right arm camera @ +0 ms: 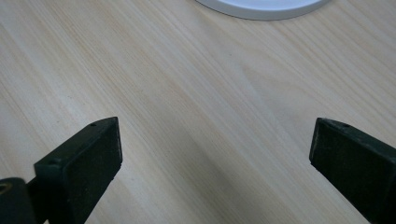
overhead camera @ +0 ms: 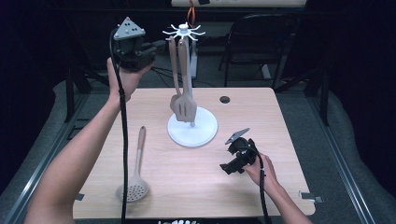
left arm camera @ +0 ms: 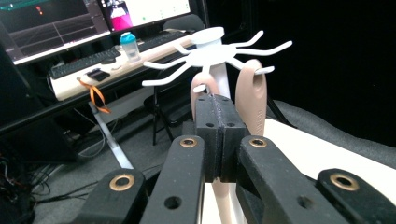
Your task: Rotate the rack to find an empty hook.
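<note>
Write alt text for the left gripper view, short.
The left gripper, its two black jaws shut together with nothing between them, is raised just short of a white utensil rack whose hooks hold two beige utensil handles. Behind, a desk carries monitors, a keyboard and a teal-capped bottle.
</note>
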A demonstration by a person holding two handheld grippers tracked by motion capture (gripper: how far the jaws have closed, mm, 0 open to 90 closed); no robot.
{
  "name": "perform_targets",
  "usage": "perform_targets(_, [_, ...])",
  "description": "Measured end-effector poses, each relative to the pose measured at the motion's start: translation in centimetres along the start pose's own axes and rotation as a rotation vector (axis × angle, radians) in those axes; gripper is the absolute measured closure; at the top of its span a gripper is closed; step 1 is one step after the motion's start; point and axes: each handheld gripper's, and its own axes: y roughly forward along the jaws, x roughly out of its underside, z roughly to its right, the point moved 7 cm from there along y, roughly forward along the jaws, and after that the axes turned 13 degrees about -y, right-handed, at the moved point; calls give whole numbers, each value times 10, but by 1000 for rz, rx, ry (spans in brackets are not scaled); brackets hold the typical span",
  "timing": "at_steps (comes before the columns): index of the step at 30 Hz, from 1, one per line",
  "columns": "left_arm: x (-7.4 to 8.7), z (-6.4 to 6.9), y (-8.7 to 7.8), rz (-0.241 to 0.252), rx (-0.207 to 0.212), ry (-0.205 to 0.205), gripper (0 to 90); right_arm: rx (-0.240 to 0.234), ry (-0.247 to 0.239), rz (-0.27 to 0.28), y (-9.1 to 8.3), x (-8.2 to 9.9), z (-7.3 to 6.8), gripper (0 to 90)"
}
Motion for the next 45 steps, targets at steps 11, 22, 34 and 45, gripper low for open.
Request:
perform_targets(11, [-5,-8,13,-15,-34,-10,899,-3,2,-2,0,1,0,21])
perform_targets(22, [-4,-18,22,-17,-63,-38,898,-5,10,12,2,0,-1,21])
perform_targets(34, [-10,-24,34,-12,-90,-56,898,-7,7,5,2,0,-1,21])
perform_targets(45, [-11,-32,38,-20,-96,-66,898,-8,3,3,2,1,-1,22])
